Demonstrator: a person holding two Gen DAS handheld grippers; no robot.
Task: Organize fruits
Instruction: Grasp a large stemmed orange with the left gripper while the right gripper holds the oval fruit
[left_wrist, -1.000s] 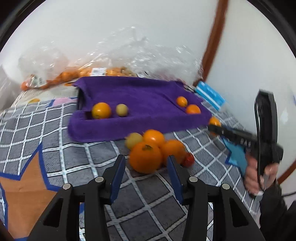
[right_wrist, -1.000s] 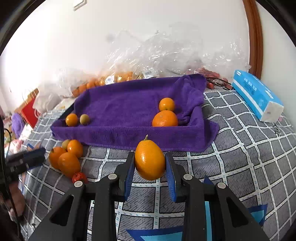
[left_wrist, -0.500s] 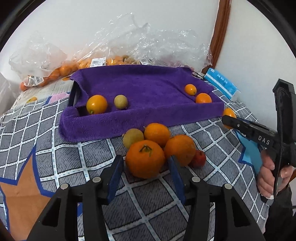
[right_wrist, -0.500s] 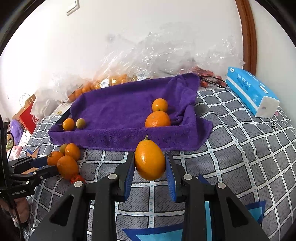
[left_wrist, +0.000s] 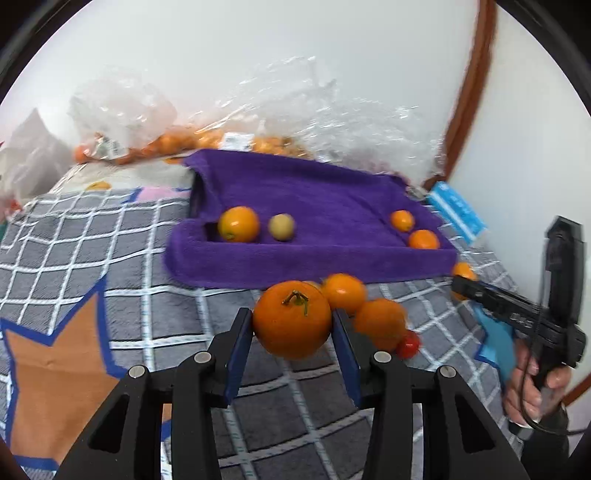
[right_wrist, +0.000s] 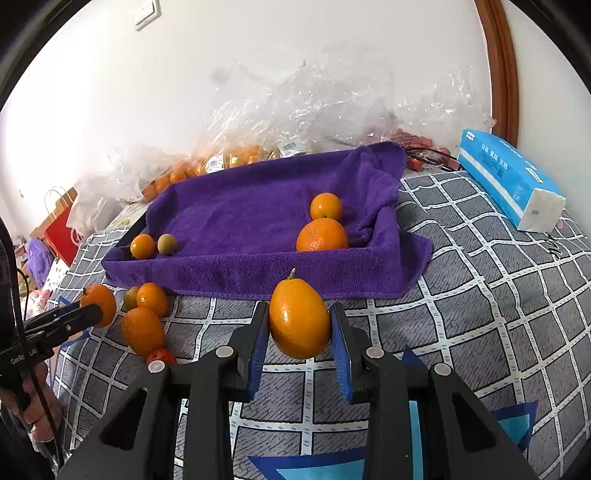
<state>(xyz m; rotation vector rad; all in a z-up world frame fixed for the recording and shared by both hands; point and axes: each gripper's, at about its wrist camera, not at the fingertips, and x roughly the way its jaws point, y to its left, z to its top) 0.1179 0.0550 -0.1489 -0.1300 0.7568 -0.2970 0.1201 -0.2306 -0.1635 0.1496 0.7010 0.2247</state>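
left gripper (left_wrist: 293, 326) jaws just closed onto stemmed orange (left_wrist: 291, 319), now lifted, right gripper (right_wrist: 299, 326) unchanged, clamping oval orange (right_wrist: 299, 319)

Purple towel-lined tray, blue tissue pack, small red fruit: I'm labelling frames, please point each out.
Purple towel-lined tray (right_wrist: 236, 273), right wrist view, front wall.
Blue tissue pack (right_wrist: 506, 173), right wrist view, top face.
Small red fruit (left_wrist: 408, 344), left wrist view, visible side.

A bed cover (right_wrist: 480, 295) with grey squares and white lines carries a purple towel (right_wrist: 258, 280) laid over a tray, a small group of oranges (right_wrist: 144, 328) with one red fruit (right_wrist: 161, 356) just in front of it, and a blue tissue pack (right_wrist: 509, 177) near the wall.
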